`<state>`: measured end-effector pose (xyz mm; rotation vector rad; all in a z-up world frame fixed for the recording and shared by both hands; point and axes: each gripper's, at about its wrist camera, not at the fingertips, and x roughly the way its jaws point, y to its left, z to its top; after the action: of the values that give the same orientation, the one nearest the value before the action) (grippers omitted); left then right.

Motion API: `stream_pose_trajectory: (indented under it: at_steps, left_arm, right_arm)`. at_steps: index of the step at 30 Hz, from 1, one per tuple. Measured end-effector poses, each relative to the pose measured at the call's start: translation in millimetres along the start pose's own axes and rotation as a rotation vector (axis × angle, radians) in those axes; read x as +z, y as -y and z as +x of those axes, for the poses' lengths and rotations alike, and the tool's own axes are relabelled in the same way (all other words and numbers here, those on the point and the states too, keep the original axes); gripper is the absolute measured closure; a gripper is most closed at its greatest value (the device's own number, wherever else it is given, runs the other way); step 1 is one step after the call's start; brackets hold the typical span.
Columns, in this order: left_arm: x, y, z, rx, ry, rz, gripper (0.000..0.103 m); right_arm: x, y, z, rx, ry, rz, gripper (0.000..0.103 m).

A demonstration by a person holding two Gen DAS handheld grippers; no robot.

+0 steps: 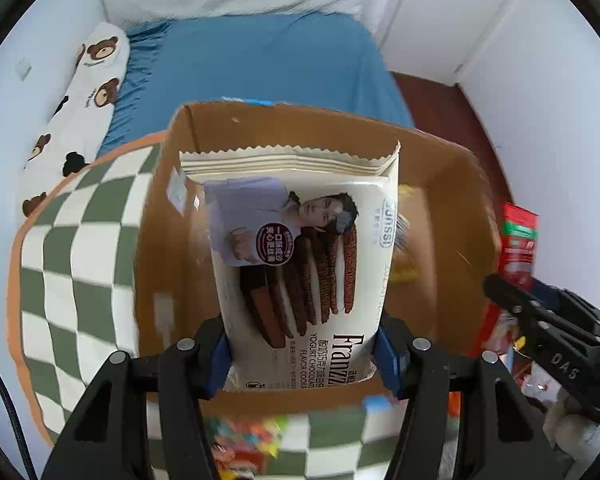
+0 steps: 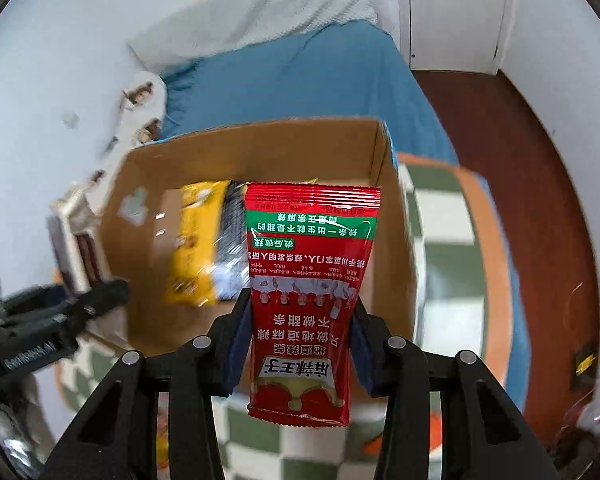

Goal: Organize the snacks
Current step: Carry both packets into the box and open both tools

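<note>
1. Left wrist view: the left gripper (image 1: 302,354) pinches a cream cookie packet (image 1: 304,264) by its lower end and holds it over the open cardboard box (image 1: 452,184), apparently ready to drop it in.
2. Right wrist view: the right gripper (image 2: 298,346) clamps a red spicy-snack sachet (image 2: 308,280) above the same box, where a yellow packet (image 2: 196,240) already lies on the floor of the box.

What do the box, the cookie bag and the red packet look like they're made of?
The box looks like plain brown cardboard, matte, with raw cut edges. The cookie bag in the left gripper seems a printed plastic or foil-lined film with a zigzag seal. The red packet in the right gripper looks like glossy plastic film, creased and crimped at its ends.
</note>
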<state>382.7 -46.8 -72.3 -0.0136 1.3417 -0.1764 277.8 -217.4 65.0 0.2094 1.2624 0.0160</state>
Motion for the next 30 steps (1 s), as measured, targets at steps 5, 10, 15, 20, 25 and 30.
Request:
stream_pose_trajectory:
  at_steps: [5,10,15,20,25,30]
  left_arm:
    - [37,-18,32,0.061,-0.051,-0.018,0.046]
    - [65,-35,69,0.067,-0.072,-0.058,0.045]
    - [74,-42,90,0.054,-0.098,-0.089,0.028]
    - [68,-42,96,0.064,-0.085,-0.072,0.028]
    - [51,-39,81,0.073,-0.031,-0.079,0.028]
    - [26,-28,53,0.089,0.054,-0.067,0.028]
  right_arm:
    - [43,2,46,-0.069,-0.052,-0.036,0.057]
    - [55,7,94,-0.089,-0.122,-0.021,0.046]
    - [62,11,116,-0.134,-0.127,-0.017,0.011]
    - [60,12,121,-0.121,-0.130,0.003,0.009]
    - [52,15,110,-0.122,-0.098,0.031,0.009]
    - [32,9,82,-0.129,-0.038,0.026,0.009]
